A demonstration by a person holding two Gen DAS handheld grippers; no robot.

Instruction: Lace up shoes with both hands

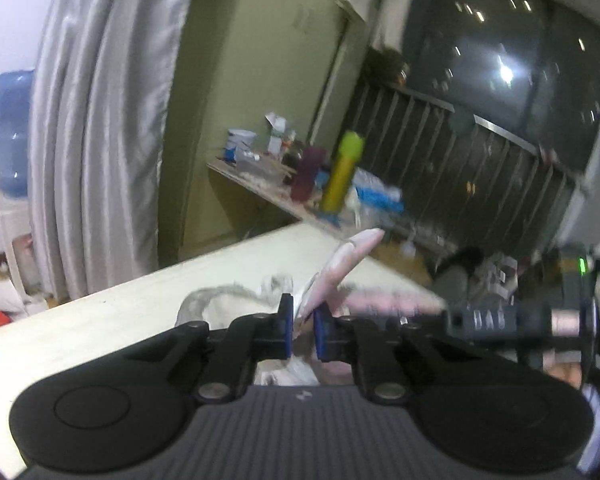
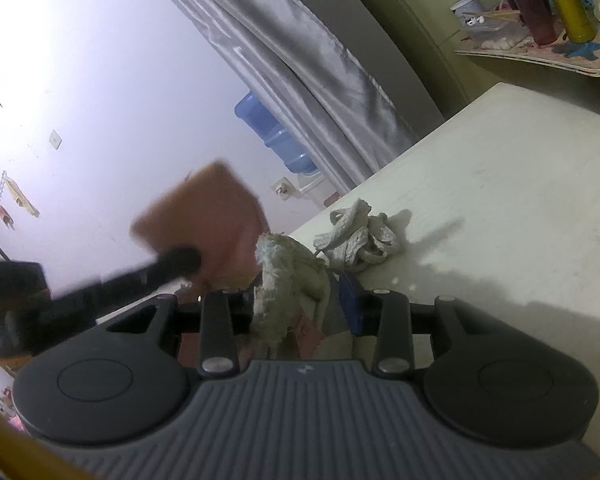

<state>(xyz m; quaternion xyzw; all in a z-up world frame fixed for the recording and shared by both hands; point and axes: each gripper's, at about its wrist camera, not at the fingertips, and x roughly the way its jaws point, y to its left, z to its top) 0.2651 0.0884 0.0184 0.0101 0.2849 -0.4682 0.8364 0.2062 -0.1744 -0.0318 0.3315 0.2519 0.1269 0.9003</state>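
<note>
Holding a pale shoe between two hand-held grippers at the edge of a cream table.

Left gripper (image 1: 303,330) has its blue pads (image 1: 286,326) drawn nearly together, pinching what looks like a pink-white strip of the shoe (image 1: 342,268) that rises between them; blur keeps me from telling which part. Right gripper (image 2: 300,308) clasps the shoe's fuzzy grey-white upper (image 2: 288,276), jaws partly apart around it. A loose bundle of shoelace (image 2: 358,240) lies on the table (image 2: 520,200) just past that grip. Grey curtain (image 2: 300,60) and a blue water jug (image 2: 278,138) stand behind.
</note>
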